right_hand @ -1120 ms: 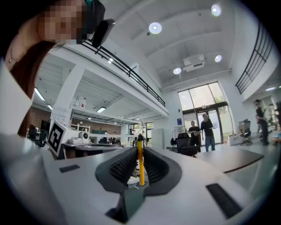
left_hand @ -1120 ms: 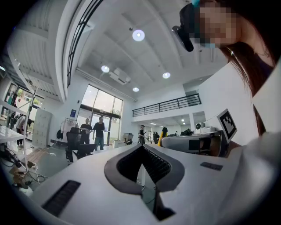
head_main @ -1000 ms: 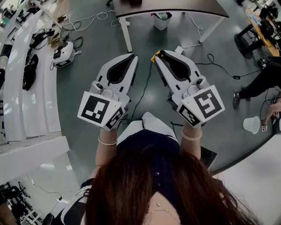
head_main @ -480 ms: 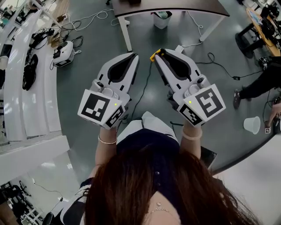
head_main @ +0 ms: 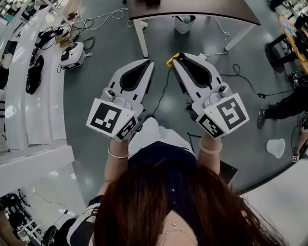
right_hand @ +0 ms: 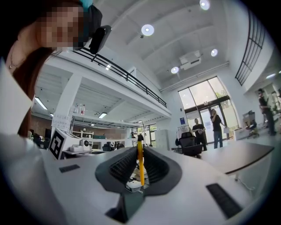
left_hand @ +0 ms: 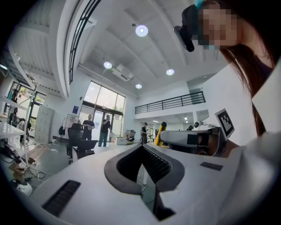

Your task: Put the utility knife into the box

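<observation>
The right gripper [head_main: 177,58] clamps the yellow utility knife [right_hand: 140,169] edge-on between its jaws. The knife's long axis stands upright in the right gripper view, one end poking past the tips. The left gripper [head_main: 148,63] is closed on nothing. Both point forward side by side above the grey floor [head_main: 103,55], which is strewn with cables [head_main: 96,19]. A dark table [head_main: 202,8] stands beyond.
</observation>
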`<control>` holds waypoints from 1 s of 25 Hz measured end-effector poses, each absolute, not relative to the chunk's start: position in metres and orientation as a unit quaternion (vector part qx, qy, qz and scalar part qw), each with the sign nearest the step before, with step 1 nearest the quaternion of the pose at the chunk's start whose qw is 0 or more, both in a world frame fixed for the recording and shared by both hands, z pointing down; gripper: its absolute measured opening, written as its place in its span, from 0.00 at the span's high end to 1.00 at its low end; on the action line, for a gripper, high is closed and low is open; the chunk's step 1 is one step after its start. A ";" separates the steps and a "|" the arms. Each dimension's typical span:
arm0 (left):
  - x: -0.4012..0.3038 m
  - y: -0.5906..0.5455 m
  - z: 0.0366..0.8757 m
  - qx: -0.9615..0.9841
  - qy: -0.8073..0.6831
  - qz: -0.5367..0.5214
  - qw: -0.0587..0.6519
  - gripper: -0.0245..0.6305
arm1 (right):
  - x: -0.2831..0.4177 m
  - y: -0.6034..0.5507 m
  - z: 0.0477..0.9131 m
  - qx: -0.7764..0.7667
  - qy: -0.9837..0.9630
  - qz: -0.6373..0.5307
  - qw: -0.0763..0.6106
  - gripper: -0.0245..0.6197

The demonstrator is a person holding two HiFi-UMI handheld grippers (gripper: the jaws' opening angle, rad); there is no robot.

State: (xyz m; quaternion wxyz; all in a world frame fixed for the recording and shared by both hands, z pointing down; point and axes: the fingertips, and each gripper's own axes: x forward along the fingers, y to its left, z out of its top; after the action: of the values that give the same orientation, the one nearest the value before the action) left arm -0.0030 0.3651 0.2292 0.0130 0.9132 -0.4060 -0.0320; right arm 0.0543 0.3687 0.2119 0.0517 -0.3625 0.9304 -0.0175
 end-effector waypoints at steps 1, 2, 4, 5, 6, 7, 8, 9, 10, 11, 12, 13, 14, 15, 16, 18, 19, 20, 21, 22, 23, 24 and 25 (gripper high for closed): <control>-0.004 0.357 0.229 0.912 -0.408 -0.032 0.014 0.96 | 0.054 0.361 0.212 -0.361 0.931 -0.019 0.051 0.87; -0.004 0.348 0.228 0.911 -0.410 -0.032 0.015 0.96 | 0.054 0.352 0.211 -0.360 0.931 -0.019 0.051 0.87; -0.003 0.325 0.226 0.909 -0.415 -0.031 0.016 0.96 | 0.057 0.330 0.210 -0.357 0.933 -0.021 0.050 0.87; -0.003 0.313 0.226 0.909 -0.416 -0.030 0.017 0.96 | 0.058 0.318 0.209 -0.356 0.933 -0.023 0.050 0.87; -0.003 0.301 0.227 0.908 -0.417 -0.030 0.018 0.96 | 0.058 0.307 0.209 -0.356 0.933 -0.024 0.050 0.87; -0.003 0.289 0.228 0.908 -0.417 -0.029 0.018 0.96 | 0.058 0.295 0.210 -0.357 0.933 -0.024 0.050 0.87; -0.004 0.277 0.229 0.909 -0.416 -0.029 0.018 0.96 | 0.058 0.283 0.212 -0.358 0.932 -0.024 0.051 0.87; -0.006 0.264 0.230 0.909 -0.415 -0.030 0.018 0.96 | 0.057 0.270 0.212 -0.360 0.931 -0.023 0.051 0.87; -0.007 0.250 0.231 0.910 -0.414 -0.030 0.019 0.96 | 0.056 0.257 0.212 -0.362 0.931 -0.022 0.051 0.87; -0.009 0.236 0.230 0.910 -0.412 -0.030 0.019 0.96 | 0.054 0.244 0.211 -0.363 0.930 -0.021 0.052 0.87; -0.010 0.221 0.229 0.911 -0.411 -0.031 0.020 0.96 | 0.053 0.230 0.208 -0.364 0.930 -0.021 0.052 0.87; -0.012 0.206 0.228 0.911 -0.410 -0.031 0.020 0.96 | 0.050 0.215 0.206 -0.365 0.929 -0.020 0.052 0.87; -0.014 0.189 0.226 0.912 -0.409 -0.031 0.019 0.96 | 0.048 0.199 0.203 -0.365 0.929 -0.019 0.053 0.87; -0.015 0.173 0.225 0.913 -0.407 -0.032 0.018 0.96 | 0.045 0.183 0.201 -0.365 0.929 -0.018 0.054 0.87; -0.017 0.156 0.224 0.913 -0.406 -0.032 0.017 0.96 | 0.042 0.166 0.199 -0.365 0.929 -0.016 0.055 0.87; -0.021 0.124 0.224 0.915 -0.402 -0.032 0.015 0.96 | 0.037 0.134 0.197 -0.367 0.929 -0.011 0.058 0.87; -0.023 0.110 0.224 0.916 -0.400 -0.032 0.015 0.96 | 0.034 0.119 0.196 -0.369 0.928 -0.010 0.059 0.87; -0.025 0.097 0.225 0.917 -0.397 -0.032 0.014 0.96 | 0.031 0.105 0.195 -0.371 0.927 -0.008 0.061 0.87; -0.028 0.085 0.225 0.918 -0.395 -0.032 0.014 0.96 | 0.028 0.093 0.194 -0.374 0.926 -0.007 0.062 0.87; -0.030 0.074 0.225 0.919 -0.393 -0.032 0.015 0.96 | 0.025 0.082 0.193 -0.375 0.925 -0.006 0.062 0.87; -0.033 0.065 0.225 0.919 -0.392 -0.032 0.017 0.96 | 0.023 0.072 0.193 -0.377 0.924 -0.006 0.061 0.87; -0.035 0.055 0.225 0.919 -0.392 -0.034 0.018 0.96 | 0.021 0.064 0.192 -0.378 0.924 -0.006 0.061 0.87; -0.036 0.046 0.225 0.919 -0.392 -0.035 0.020 0.96 | 0.021 0.056 0.191 -0.380 0.923 -0.006 0.062 0.87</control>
State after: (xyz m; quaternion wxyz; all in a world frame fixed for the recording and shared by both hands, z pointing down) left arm -0.0362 0.0461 0.2250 0.0203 0.9191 -0.3920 -0.0350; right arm 0.0208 0.0557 0.1914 0.0620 -0.3804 0.9227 -0.0065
